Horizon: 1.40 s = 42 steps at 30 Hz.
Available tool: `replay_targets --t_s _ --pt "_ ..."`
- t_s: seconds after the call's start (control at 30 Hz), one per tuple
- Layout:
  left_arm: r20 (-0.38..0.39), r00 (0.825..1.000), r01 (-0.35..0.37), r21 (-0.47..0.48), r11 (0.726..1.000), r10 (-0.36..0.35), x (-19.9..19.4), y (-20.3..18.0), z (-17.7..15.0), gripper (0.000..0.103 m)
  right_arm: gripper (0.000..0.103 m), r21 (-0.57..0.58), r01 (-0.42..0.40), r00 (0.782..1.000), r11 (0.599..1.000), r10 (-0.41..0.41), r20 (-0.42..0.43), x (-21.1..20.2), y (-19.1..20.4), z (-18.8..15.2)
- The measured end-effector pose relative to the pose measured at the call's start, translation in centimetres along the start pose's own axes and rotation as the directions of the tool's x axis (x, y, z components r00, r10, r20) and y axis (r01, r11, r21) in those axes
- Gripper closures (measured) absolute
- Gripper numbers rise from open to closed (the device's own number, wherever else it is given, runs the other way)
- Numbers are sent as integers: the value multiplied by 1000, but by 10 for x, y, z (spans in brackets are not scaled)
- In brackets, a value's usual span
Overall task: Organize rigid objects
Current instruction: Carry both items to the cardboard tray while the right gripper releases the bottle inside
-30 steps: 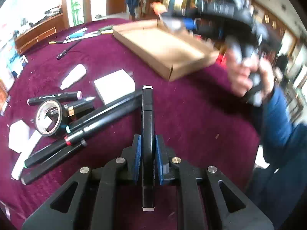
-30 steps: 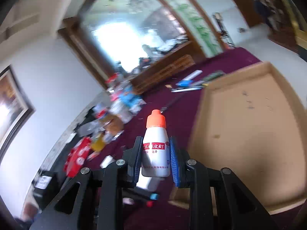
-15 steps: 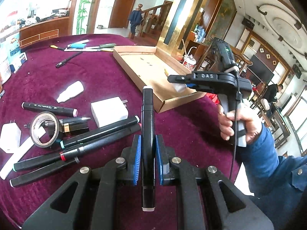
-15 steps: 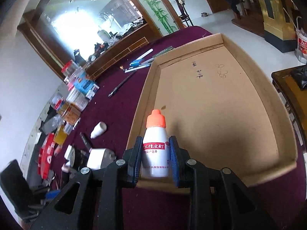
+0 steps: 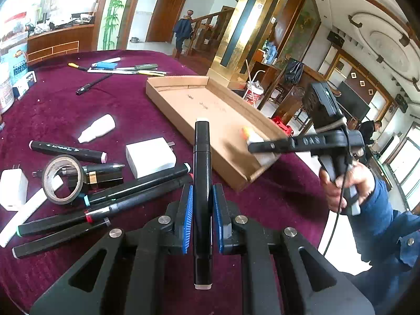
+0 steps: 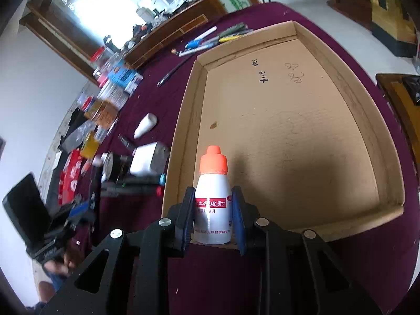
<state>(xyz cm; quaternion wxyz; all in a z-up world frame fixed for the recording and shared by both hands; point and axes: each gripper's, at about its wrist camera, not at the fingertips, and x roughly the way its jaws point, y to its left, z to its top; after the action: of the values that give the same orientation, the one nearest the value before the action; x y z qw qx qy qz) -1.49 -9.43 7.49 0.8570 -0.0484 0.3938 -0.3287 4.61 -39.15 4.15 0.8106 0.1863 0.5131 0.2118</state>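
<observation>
My left gripper (image 5: 202,204) is shut on a black marker (image 5: 202,162), held above the maroon table (image 5: 110,105), pointing at the cardboard tray (image 5: 210,110). My right gripper (image 6: 213,212) is shut on a white bottle with an orange cap (image 6: 213,197), over the tray's (image 6: 288,131) near left corner. In the left wrist view the right gripper (image 5: 262,147) hovers over the tray's near end with the bottle (image 5: 252,136). The tray's floor is bare.
Left of the tray lie several black markers (image 5: 131,186), a tape roll (image 5: 61,178), white chargers (image 5: 149,156), a white cap-shaped bottle (image 5: 98,128) and pens at the far edge (image 5: 123,67). Boxes and packets line the table's left side (image 6: 105,105).
My right gripper has come down with the bottle from above the room view to the tray's near corner. My left gripper has kept hold of the marker and lifted slightly.
</observation>
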Motion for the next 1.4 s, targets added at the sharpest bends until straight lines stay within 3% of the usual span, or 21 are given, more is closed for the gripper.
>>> replay_targets --t_s 0.17,0.33,0.57,0.67,0.77,0.97,1.17,1.4 --pt "-6 1000 1 -27 1000 -1 10 1 11 91 79 -22 1 998 1000 1 61 -11 14 17" --pt "16 1000 0 -75 997 1 19 -5 42 91 79 -47 -2 990 999 9 139 -13 27 57" --pt "8 1000 -5 -189 982 7 70 -5 106 91 79 45 -20 986 999 12 163 27 10 128" --pt "-7 1000 -29 -264 964 28 103 3 125 91 79 87 35 987 996 -48 155 47 -7 148" --pt "-33 998 -68 -313 947 61 135 12 136 91 79 153 21 989 988 -43 141 59 -29 154" --pt "-76 990 -138 -373 917 118 179 30 131 91 79 135 14 994 991 -29 109 71 -38 157" --pt "-55 987 -162 -387 908 153 187 37 124 91 79 115 46 995 992 -56 84 82 -35 161" --pt "-45 985 -173 -350 921 168 179 35 123 91 80 99 65 997 993 -69 41 97 -32 157"
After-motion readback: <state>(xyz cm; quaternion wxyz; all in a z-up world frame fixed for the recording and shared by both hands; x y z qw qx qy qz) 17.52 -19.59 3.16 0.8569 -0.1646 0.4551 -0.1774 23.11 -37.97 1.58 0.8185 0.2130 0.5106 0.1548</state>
